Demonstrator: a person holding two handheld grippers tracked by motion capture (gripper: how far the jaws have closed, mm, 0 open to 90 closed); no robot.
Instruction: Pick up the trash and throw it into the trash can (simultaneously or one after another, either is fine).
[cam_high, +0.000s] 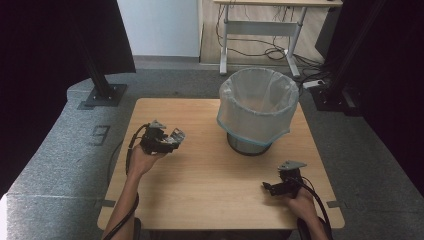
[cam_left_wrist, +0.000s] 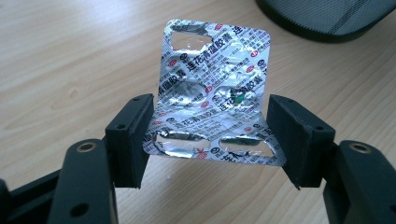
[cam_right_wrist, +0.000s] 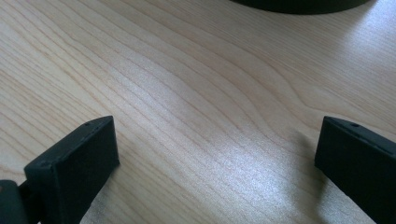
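Observation:
A silver foil blister pack (cam_left_wrist: 215, 93) with red print and several burst pockets stands bent between the jaws of my left gripper (cam_left_wrist: 212, 135), which is shut on its lower edges. In the high view that gripper (cam_high: 172, 140) is held above the table's left side, the pack (cam_high: 178, 134) at its tip facing the bin. My right gripper (cam_high: 270, 187) rests low near the table's front right. Its jaws stand wide apart over bare wood in the right gripper view (cam_right_wrist: 217, 149), with nothing between them.
A dark mesh waste bin (cam_high: 257, 107) lined with a clear bag stands at the back right of the wooden table (cam_high: 210, 180). Its base shows at the top of the left gripper view (cam_left_wrist: 327, 18). Grey carpet, black stands and a desk lie beyond.

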